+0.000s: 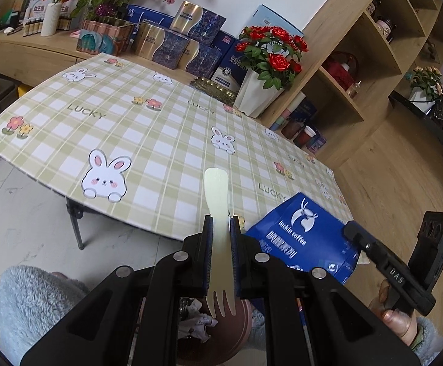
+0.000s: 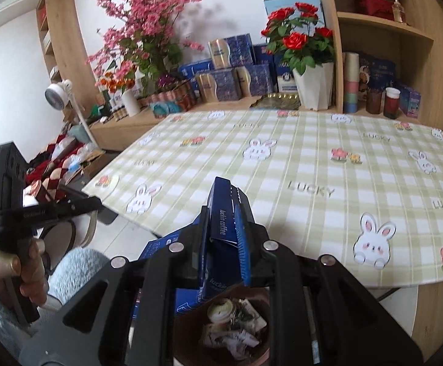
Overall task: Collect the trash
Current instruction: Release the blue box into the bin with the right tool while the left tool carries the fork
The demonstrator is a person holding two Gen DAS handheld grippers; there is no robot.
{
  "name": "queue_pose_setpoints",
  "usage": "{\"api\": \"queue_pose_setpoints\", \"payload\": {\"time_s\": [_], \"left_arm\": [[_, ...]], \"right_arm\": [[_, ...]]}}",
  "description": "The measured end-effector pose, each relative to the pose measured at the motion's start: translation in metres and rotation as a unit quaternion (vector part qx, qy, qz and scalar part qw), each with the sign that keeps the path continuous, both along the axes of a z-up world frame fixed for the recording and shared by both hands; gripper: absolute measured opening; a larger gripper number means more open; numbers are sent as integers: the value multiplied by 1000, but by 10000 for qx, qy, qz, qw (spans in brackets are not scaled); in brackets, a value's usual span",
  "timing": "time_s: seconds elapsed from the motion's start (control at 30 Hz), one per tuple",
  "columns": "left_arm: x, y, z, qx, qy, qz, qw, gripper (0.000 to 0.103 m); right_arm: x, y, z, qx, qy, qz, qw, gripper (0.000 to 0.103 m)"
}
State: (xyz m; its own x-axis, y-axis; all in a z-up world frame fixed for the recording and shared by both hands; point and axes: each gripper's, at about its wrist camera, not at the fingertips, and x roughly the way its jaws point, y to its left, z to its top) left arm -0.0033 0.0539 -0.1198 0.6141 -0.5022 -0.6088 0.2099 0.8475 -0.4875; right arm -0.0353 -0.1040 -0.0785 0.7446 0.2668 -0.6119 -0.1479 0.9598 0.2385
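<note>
- Left gripper (image 1: pixel 220 244): fingers pressed onto a pale disposable fork (image 1: pixel 218 228), pinching it mid-handle. Handle end sticks up and forward over the table edge, tines point back down toward the camera.
- Fork tines hang above a brown trash bin (image 1: pixel 239 320) seen under the gripper frame; crumpled white paper (image 1: pixel 200 323) is in it.
- Right gripper (image 2: pixel 224 231): fingers clamped on a flattened blue coffee box (image 2: pixel 221 213), held on edge between the blue pads. Box top pokes above the fingertips, the rest runs down behind the frame.
- In the left wrist view the same blue box (image 1: pixel 300 238) shows just right of the fork, with the right gripper body (image 1: pixel 386 268) and the hand (image 1: pixel 395 317) holding it at lower right.
- In the right wrist view the bin (image 2: pixel 188 335) sits directly under the box, on the floor at the near edge of the table. It holds a round lid or cup (image 2: pixel 220 311) and crumpled wrappers (image 2: pixel 236 335).
- Left gripper's handle (image 2: pixel 11 213) and the hand (image 2: pixel 29 274) gripping it appear at far left of the right wrist view, fluffy pale-blue sleeve (image 2: pixel 75 271) below.
- Table (image 1: pixel 130 128) has a green plaid cloth with rabbits and flowers.
- Behind the table: potted red roses (image 1: pixel 270 52), stacked blue boxes (image 1: pixel 172 48), wooden shelf (image 1: pixel 358 61).
</note>
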Motion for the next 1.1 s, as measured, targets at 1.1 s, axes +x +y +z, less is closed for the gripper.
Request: {"api": "queue_pose_setpoints", "payload": {"time_s": [1.1], "left_arm": [[-4,4,-26,25,256,-19,9997,11]], "right_arm": [[-2,45,-138,-759,1591,535,9829,20]]}}
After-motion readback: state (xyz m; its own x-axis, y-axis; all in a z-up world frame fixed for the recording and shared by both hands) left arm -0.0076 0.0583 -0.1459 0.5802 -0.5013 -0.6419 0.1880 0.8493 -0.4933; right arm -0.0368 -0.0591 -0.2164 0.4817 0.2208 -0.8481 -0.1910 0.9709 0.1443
